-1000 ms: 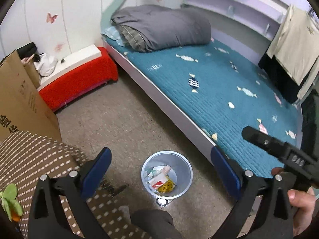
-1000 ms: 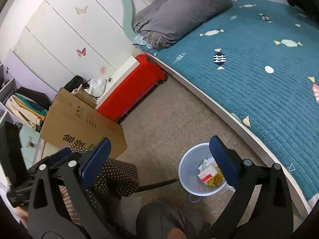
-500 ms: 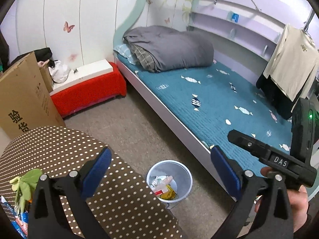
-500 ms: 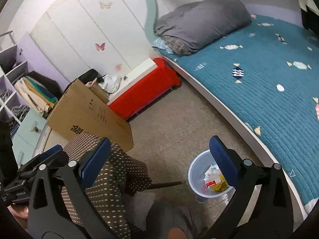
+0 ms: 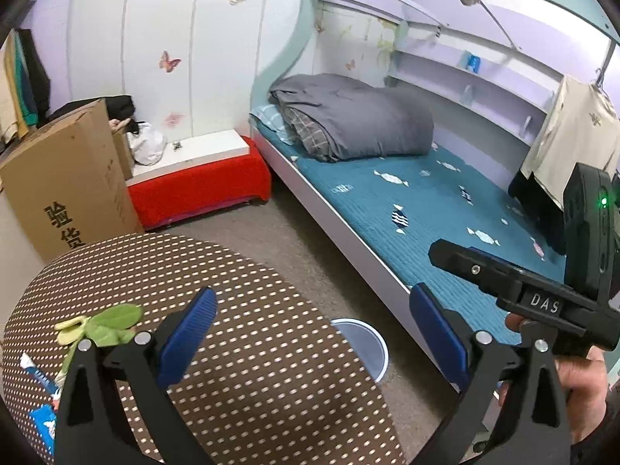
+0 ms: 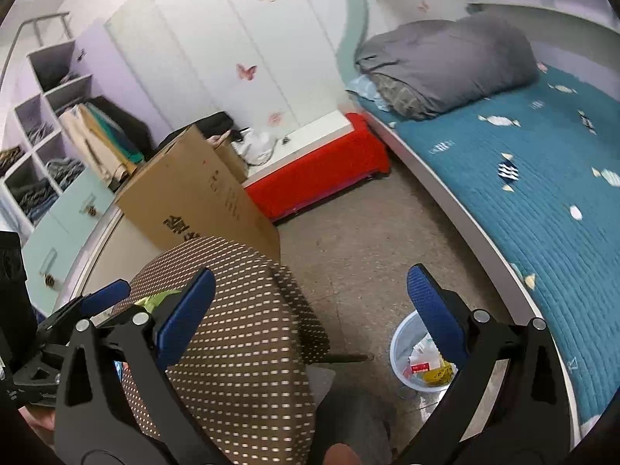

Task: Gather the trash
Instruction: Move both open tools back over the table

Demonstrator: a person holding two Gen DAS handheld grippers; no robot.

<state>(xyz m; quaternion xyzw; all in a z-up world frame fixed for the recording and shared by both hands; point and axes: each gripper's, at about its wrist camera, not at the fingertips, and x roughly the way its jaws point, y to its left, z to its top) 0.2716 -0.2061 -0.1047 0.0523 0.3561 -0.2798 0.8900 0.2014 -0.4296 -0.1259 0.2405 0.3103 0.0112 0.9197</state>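
Observation:
A small translucent bin stands on the floor by the bed, holding a red-and-white box, a yellow wrapper and paper. In the left wrist view only the bin's rim shows past the table edge. On the brown dotted table lie a green leafy scrap and a blue wrapper at the left. My left gripper hangs open above the table, holding nothing. My right gripper is open and empty, between the table and the bin.
A cardboard box stands behind the table, with a red bench beside it. The bed with a grey quilt runs along the right. A hand holds the right tool. A knee shows below.
Both views have lifted and swung toward the table. The dotted table top now fills the lower left wrist view and hides most of the bin. Both grippers stay open.

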